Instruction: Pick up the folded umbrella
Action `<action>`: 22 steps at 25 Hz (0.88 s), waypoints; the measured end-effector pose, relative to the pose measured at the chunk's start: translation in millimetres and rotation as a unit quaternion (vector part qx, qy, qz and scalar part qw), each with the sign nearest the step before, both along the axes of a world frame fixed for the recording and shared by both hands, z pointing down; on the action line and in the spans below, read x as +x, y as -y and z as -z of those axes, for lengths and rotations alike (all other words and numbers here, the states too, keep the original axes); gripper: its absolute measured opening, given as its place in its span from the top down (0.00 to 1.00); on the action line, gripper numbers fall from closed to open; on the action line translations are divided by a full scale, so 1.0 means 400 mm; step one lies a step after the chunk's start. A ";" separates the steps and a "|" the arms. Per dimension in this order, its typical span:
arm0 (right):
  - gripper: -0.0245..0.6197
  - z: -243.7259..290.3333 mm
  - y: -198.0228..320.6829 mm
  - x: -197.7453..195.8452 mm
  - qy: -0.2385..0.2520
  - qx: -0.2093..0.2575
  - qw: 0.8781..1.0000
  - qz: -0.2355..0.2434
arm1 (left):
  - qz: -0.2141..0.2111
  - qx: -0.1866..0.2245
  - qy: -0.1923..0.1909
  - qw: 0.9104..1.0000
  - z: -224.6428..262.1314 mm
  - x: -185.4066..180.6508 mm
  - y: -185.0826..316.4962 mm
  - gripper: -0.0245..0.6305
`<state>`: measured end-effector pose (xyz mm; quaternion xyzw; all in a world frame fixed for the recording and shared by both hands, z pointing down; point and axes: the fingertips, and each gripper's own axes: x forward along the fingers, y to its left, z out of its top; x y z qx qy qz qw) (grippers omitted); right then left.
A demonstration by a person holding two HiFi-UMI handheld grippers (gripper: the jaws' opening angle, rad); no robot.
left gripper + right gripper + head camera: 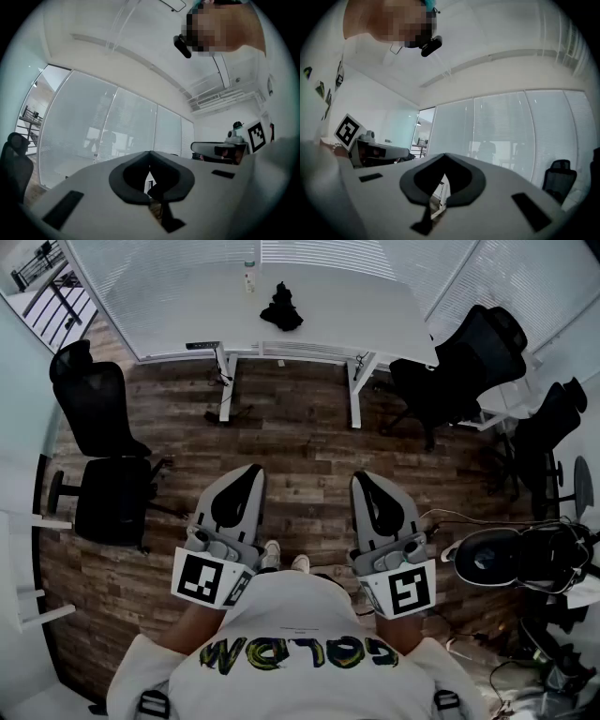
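Left gripper (pixel 249 471) and right gripper (pixel 365 478) sit closed and empty at my waist. Folded umbrella (pixel 281 307) lies on the white desk (pixel 169 310), well ahead. Approach not yet begun, I judge; next I'd walk up and open one.

A black folded umbrella (pixel 281 307) lies as a loose, dark bundle flat on the white counter (pixel 328 315), near its middle, well apart from the left fingers (pixel 246 482) and right fingers (pixel 368 486), far beyond their tips and roughly between them, untouched
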<state>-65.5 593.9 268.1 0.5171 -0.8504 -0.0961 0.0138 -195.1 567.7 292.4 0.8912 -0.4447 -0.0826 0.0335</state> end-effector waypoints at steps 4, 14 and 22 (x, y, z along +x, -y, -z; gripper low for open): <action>0.95 0.003 0.018 -0.052 0.006 0.002 1.000 -0.006 | 0.002 -0.004 0.000 1.000 -0.004 -0.068 0.017 0.95; 0.94 -0.010 0.059 -0.113 0.008 0.001 1.000 -0.016 | -0.013 -0.006 0.001 1.000 -0.018 -0.115 0.061 0.95; 0.95 -0.027 0.149 -0.056 0.015 0.001 1.000 -0.019 | -0.015 -0.004 -0.005 1.000 -0.026 -0.053 0.146 0.95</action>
